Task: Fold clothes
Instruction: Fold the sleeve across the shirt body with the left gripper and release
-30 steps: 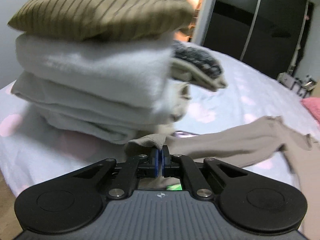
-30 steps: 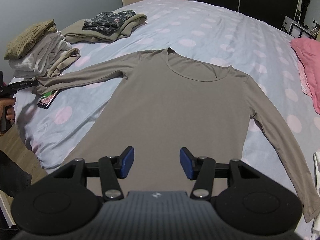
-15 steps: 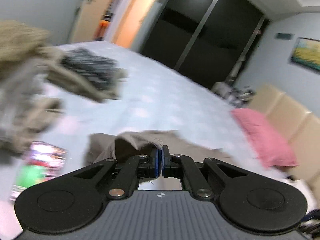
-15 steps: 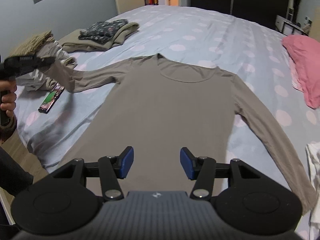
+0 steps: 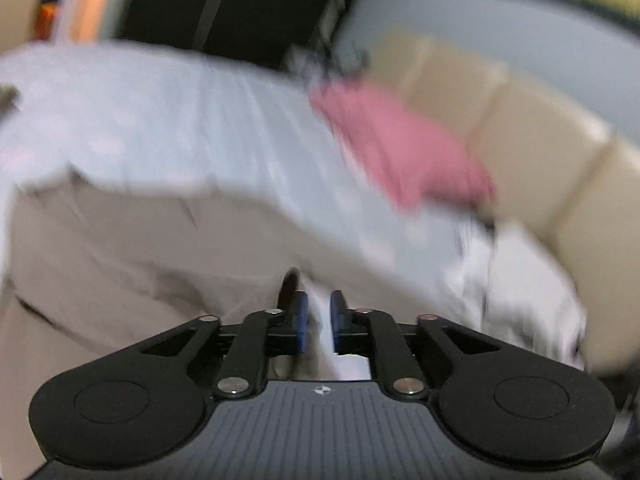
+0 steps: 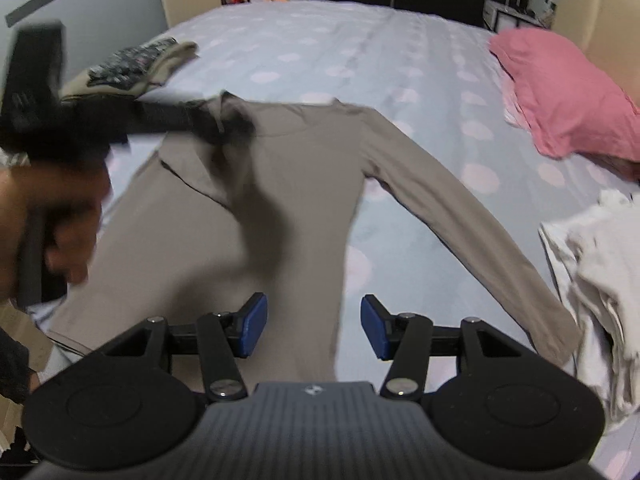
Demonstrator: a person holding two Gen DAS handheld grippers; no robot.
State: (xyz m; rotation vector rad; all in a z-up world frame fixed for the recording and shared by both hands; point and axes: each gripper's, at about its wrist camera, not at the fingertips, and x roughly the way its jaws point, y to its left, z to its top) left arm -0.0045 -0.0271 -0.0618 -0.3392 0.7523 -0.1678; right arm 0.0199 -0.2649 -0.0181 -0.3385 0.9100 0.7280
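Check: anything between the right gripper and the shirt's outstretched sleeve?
Nothing visible. Right gripper hovers open over the shirt hem; the outstretched sleeve lies bare on the bed, white clothes pile only beyond its cuff.

Shirt (image 6: 304, 184): plain taupe-grey, no pattern. Bedsheet (image 6: 360, 52): pale blue with pale pink polka dots. Pillow (image 6: 560, 92), right of the shirt: solid pink. Folded garment (image 6: 128, 66), beyond the shirt's left shoulder: dark fabric with a small light print, lying on an olive-beige piece. Crumpled cloth (image 6: 600, 264), right of the shirt's sleeve: white. Right gripper (image 6: 314, 330): black body, blue pads. Left gripper (image 5: 316, 322): black body, blue pads. Headboard (image 5: 540, 148), behind the pillow: beige.
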